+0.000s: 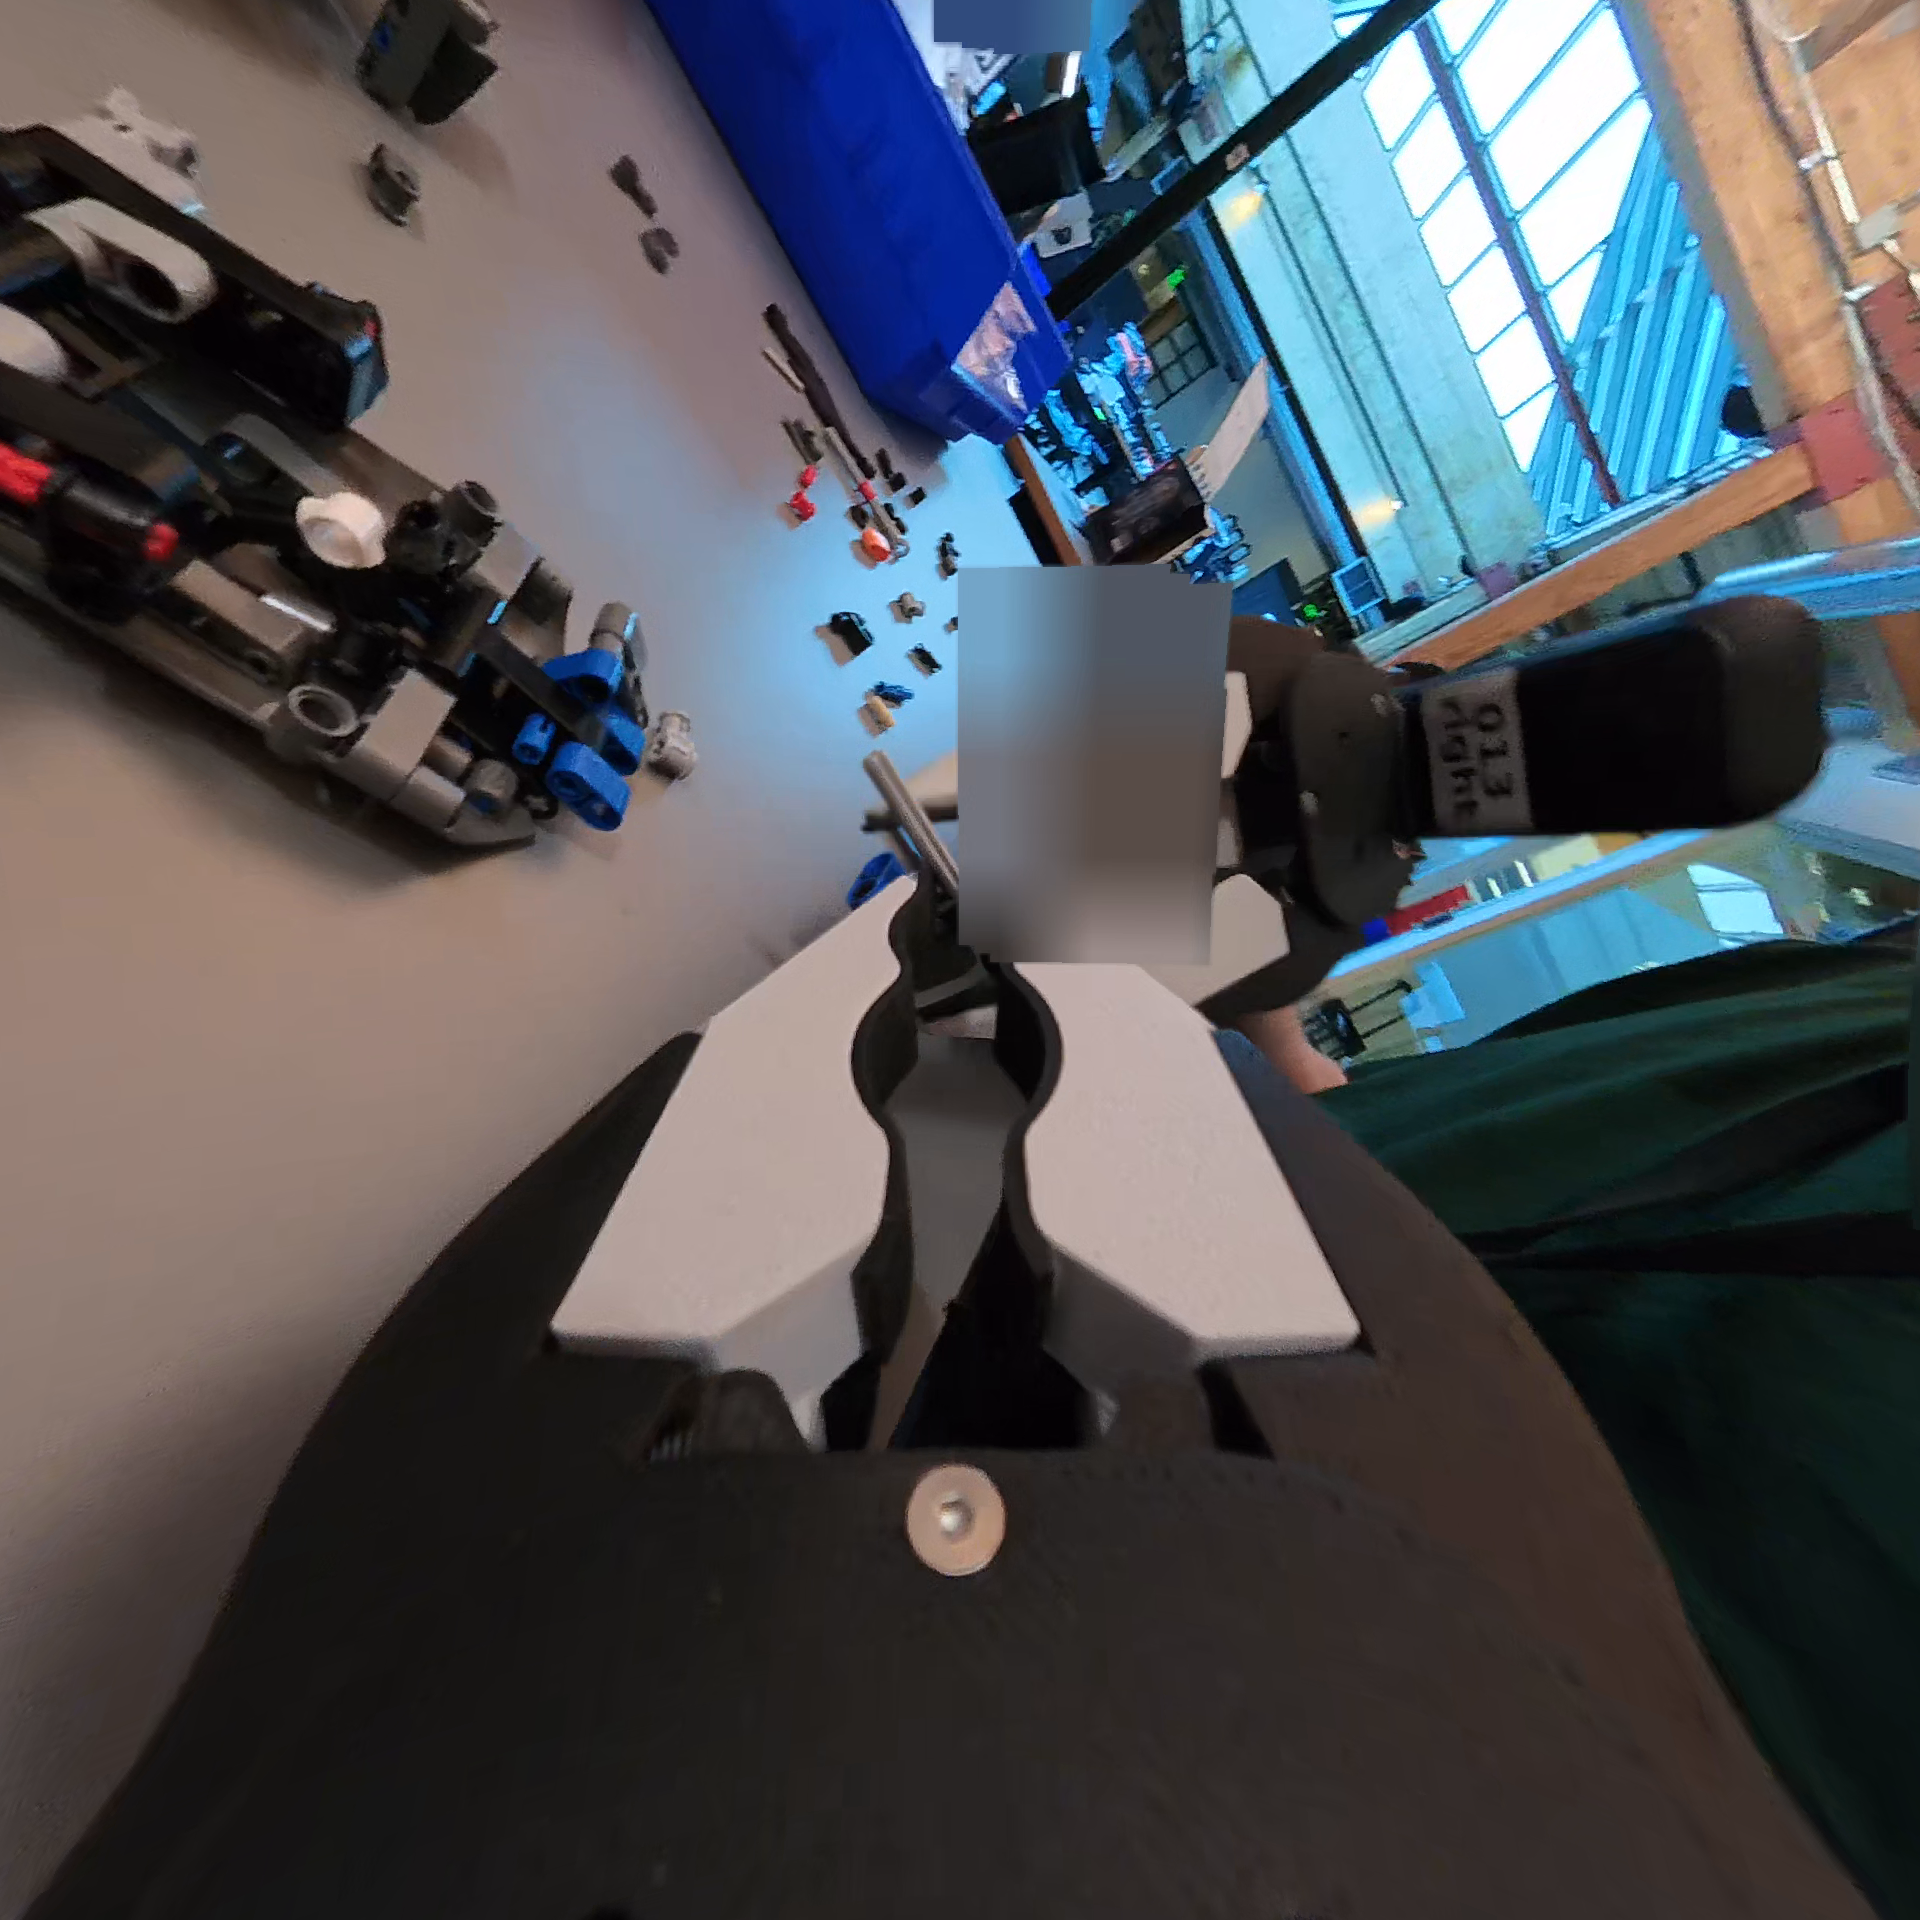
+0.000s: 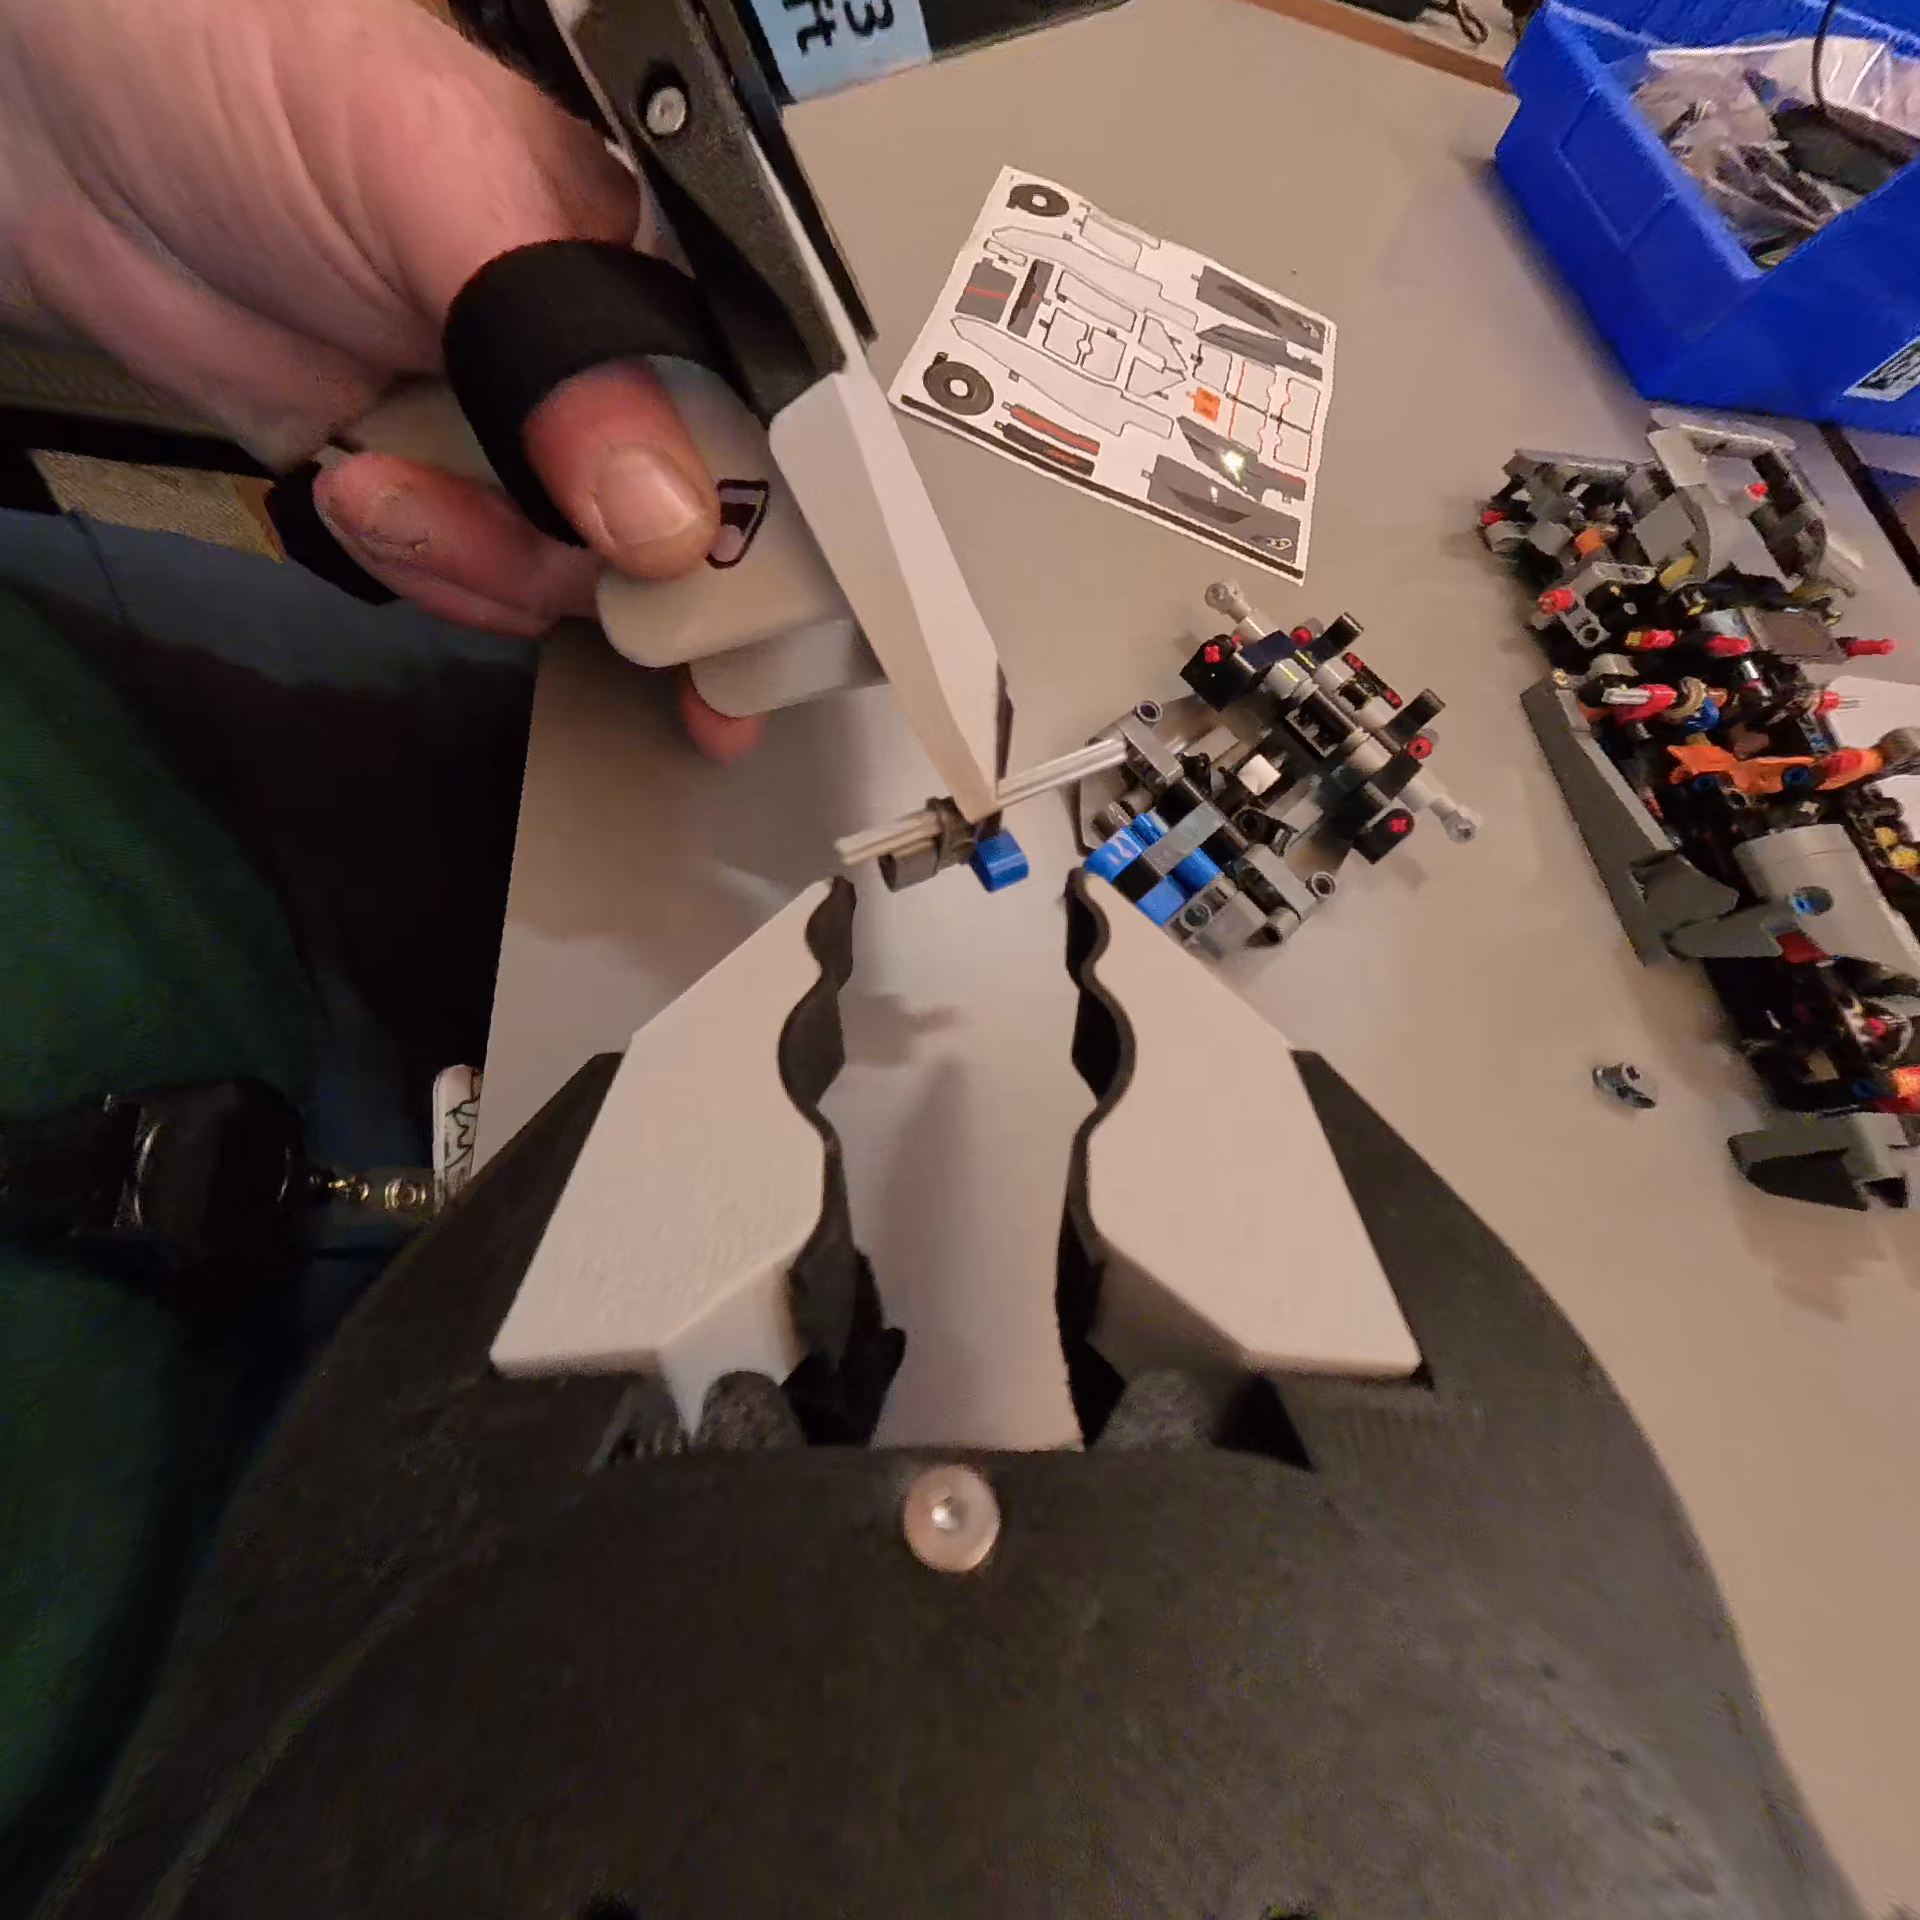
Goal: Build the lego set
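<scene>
My left gripper [image 1: 954, 948] is shut on a small assembly: a light grey axle [image 1: 914, 821] through a dark grey connector with a blue piece [image 1: 873, 878]. In the right wrist view the left gripper [image 2: 982, 802] comes in from the upper left in a person's hand [image 2: 312, 260]. It holds the axle [image 2: 1055, 774], the connector [image 2: 920, 860] and the blue piece [image 2: 1000, 860] just above the grey table [image 2: 1039, 1039]. My right gripper [image 2: 958, 894] is open and empty, its tips just below that assembly. A black, grey and blue sub-assembly [image 2: 1278, 800] lies just right of it.
A larger grey and black build [image 2: 1714, 790] lies at the right, with a small loose piece [image 2: 1624, 1083] in front of it. A sticker sheet [image 2: 1122, 364] lies behind. A blue bin [image 2: 1704, 260] stands at the back right. Loose small parts [image 1: 862, 520] lie scattered near the bin [image 1: 862, 208]. The grippers are tip to tip, or close to it.
</scene>
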Demonstrator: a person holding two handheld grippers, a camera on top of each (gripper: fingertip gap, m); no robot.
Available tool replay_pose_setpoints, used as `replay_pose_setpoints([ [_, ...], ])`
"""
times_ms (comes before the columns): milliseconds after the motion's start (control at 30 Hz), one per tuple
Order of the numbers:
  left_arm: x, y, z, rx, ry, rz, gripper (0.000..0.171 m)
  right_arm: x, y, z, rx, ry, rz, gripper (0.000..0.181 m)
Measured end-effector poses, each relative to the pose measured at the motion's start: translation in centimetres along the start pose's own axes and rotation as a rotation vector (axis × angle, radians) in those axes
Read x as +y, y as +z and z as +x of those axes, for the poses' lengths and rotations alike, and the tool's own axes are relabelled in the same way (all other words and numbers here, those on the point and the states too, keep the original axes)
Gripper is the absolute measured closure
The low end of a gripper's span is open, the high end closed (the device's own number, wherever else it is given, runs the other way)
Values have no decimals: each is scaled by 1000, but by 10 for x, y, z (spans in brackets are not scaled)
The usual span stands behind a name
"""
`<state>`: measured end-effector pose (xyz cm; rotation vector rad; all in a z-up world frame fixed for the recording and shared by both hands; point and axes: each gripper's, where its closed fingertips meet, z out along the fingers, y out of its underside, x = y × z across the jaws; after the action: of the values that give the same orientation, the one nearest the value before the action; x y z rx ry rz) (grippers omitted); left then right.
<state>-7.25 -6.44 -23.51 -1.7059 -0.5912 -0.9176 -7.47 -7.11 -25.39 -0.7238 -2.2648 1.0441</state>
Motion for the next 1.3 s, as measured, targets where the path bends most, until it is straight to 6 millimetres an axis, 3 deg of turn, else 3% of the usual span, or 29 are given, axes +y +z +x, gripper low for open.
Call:
replay_pose_setpoints([
  [167,-1,-1,14,122,-41,-6,166,-5,-8,-2,-85,5,58,141],
  [367,3,2,24,197,-54,-27,166,-13,-6,-12,-129,-23,75,155],
  [567,-3,1,19,131,-11,28,155,-2,-7,4,-31,67,15,156],
  [800,1,6,16,-61,214,16,137,11,-7,22,146,107,-92,156],
  [1033,6,11,8,-168,293,8,143,7,-1,14,212,16,-149,156],
  [1100,8,8,1,-207,288,3,157,7,1,11,227,-14,-170,156],
  [1300,8,-3,-6,-230,286,-6,169,2,5,2,197,-35,-146,151],
])
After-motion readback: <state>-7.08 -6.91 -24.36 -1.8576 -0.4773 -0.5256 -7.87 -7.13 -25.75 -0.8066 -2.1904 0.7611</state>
